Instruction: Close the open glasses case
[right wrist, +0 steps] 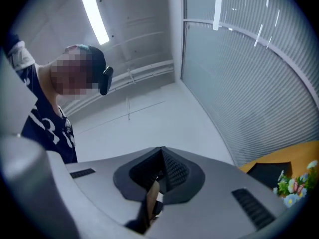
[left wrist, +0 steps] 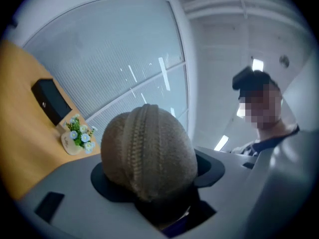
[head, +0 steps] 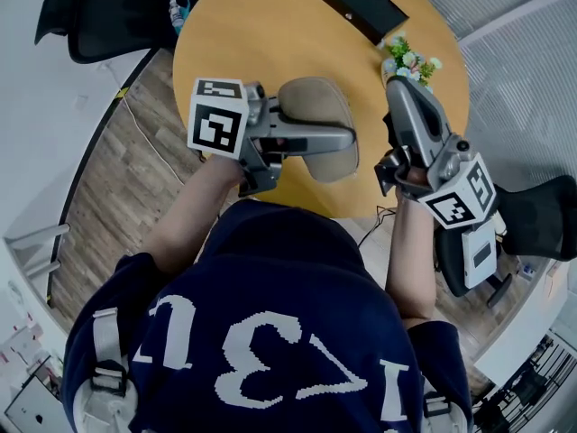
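Note:
A tan fabric glasses case [head: 314, 120] with its zipper drawn closed hangs above the near edge of the round wooden table [head: 243, 34]. My left gripper [head: 348, 140] reaches in from the left and is shut on it. In the left gripper view the case [left wrist: 147, 151] fills the space between the jaws, end-on, with the zipper seam running up its middle. My right gripper [head: 400, 87] is to the right of the case and apart from it. It points away from me, and in its own view the right gripper [right wrist: 160, 152] has its jaws closed together.
A black box [head: 363, 5] lies at the table's far side, with a small pot of flowers [head: 407, 59] near the right rim. Black office chairs stand at the far left [head: 99, 21] and at the right [head: 541, 219]. A glass wall runs behind the table.

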{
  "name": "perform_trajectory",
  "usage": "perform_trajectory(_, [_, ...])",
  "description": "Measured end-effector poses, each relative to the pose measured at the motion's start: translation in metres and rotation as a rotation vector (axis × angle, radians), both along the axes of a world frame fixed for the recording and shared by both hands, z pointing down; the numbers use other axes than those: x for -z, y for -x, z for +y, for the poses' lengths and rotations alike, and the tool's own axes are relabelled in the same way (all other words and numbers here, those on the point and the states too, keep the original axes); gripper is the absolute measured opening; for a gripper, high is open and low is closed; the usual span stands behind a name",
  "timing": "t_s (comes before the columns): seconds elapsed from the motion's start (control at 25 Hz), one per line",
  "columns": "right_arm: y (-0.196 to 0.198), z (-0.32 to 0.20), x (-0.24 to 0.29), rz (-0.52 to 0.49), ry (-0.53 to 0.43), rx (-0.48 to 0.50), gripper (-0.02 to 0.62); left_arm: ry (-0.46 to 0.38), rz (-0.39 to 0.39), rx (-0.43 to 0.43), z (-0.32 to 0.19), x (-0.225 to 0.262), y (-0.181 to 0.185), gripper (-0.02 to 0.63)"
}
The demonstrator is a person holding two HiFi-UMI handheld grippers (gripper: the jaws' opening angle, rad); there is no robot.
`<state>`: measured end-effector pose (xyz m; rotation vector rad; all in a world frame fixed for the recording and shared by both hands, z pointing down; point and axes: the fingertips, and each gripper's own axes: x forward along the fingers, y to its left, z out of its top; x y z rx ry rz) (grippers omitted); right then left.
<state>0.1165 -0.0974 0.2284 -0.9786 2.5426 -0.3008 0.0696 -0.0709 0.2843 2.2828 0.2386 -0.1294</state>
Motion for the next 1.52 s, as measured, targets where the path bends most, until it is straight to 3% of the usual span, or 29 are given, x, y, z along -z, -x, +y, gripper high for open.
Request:
perform_trajectory(0.12, [-0.001,-0.003,-0.003,0.038,0.025,0.058,0.021,0.154,0.131,0.048,-0.014,0.005,0.007,0.299])
perform_trajectory(0.32, [0.007,0.003,-0.041,0.031,0.118,0.153,0.030,0.099,0.112,0.123,-0.047,0.014,0.029,0.299])
perform_trajectory(0.4, [0.023,0.010,-0.056,0.018,0.161,0.240,0.127,0.095,0.124,0.160,-0.061,0.020,0.040,0.299])
perform_trajectory(0.56, [0.053,0.023,-0.074,0.040,0.207,0.364,0.141,0.088,0.139,0.188,-0.078,0.031,0.050,0.299])
perform_trajectory(0.72, [0.053,0.020,-0.080,0.076,0.208,0.356,0.085,0.099,0.160,0.188,-0.083,0.035,0.052,0.299])
perform_trajectory(0.8, [0.054,0.020,-0.082,0.105,0.201,0.346,0.115,0.104,0.171,0.195,-0.085,0.036,0.053,0.299])
perform_trajectory(0.88, [0.051,0.021,-0.081,0.094,0.191,0.318,0.032,0.097,0.168,0.196,-0.085,0.037,0.053,0.299])
perform_trajectory(1.16, [0.043,0.018,-0.068,-0.020,0.194,0.315,0.032,0.097,0.156,0.190,-0.084,0.035,0.054,0.299])
perform_trajectory(1.36, [0.050,0.023,-0.071,-0.004,0.192,0.319,0.069,0.110,0.167,0.210,-0.085,0.037,0.053,0.299])
perform_trajectory(1.52, [0.045,0.022,-0.071,0.020,0.174,0.261,0.031,0.107,0.171,0.205,-0.082,0.039,0.053,0.299])
